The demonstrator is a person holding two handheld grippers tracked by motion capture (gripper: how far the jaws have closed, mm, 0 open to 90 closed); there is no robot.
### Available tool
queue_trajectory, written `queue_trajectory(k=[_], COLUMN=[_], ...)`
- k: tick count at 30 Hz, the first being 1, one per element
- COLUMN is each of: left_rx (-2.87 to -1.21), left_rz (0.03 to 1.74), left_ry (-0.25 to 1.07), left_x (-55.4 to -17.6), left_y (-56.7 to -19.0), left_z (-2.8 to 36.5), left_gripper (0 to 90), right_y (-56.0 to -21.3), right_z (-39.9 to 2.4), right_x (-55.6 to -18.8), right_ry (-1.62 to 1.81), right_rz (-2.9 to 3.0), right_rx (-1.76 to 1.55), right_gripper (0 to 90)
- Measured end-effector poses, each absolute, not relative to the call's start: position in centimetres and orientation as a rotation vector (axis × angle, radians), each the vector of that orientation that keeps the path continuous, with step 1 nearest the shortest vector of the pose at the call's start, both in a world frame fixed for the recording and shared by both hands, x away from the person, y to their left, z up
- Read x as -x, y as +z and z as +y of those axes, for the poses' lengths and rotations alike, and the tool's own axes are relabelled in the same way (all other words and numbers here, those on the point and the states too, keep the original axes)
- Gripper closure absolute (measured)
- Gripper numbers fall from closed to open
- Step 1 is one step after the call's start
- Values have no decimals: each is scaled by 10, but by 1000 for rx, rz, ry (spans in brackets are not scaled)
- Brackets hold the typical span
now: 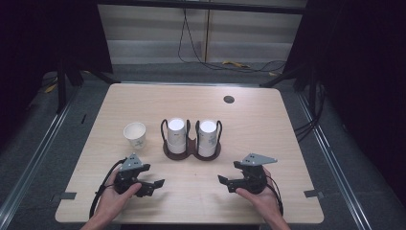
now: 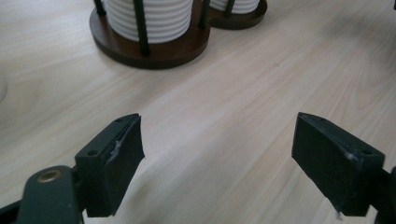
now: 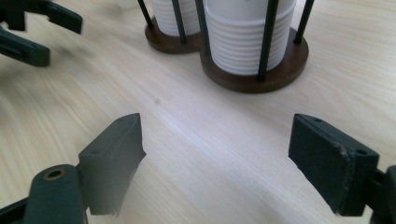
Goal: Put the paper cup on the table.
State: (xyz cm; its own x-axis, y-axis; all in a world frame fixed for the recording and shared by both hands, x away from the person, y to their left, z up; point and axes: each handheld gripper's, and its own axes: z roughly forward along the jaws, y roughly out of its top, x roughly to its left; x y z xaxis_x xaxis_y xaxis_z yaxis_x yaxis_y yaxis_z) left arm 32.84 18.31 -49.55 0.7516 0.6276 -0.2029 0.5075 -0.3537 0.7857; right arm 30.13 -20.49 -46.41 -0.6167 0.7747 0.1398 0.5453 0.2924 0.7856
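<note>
Tabletop of pale wood grain point(image 1: 268, 120) carries a dark brown wooden two-well cup holder point(image 1: 191, 152) with two white paper cup stacks, centred beyond both black hand-held grippers. Left gripper point(image 1: 152, 184) and right gripper point(image 1: 225, 182) rest well apart, near the holder, jaws spread, nothing between them. Loose white paper cup point(image 1: 135, 135) stands left of the holder.

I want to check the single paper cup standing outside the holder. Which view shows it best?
The high view: the single paper cup stands upright and whole, left of the cup holder. The left gripper view catches at most a pale sliver at its left edge; the right gripper view, a blurred white bit at the top.
</note>
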Motion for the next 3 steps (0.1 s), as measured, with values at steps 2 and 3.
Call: queue_trajectory(k=[2,3], left_rx=[-2013,-2020], left_rz=[885,888], left_ry=[151,164], left_x=[-329,-330], left_y=[-498,-500], left_z=[187,188], left_gripper=[165,166], right_y=[-467,-468], right_z=[-204,-203], right_x=[-300,-299], right_ry=[1212,1208], right_rz=[2297,2293], right_rx=[-1197,-1209], right_gripper=[174,173])
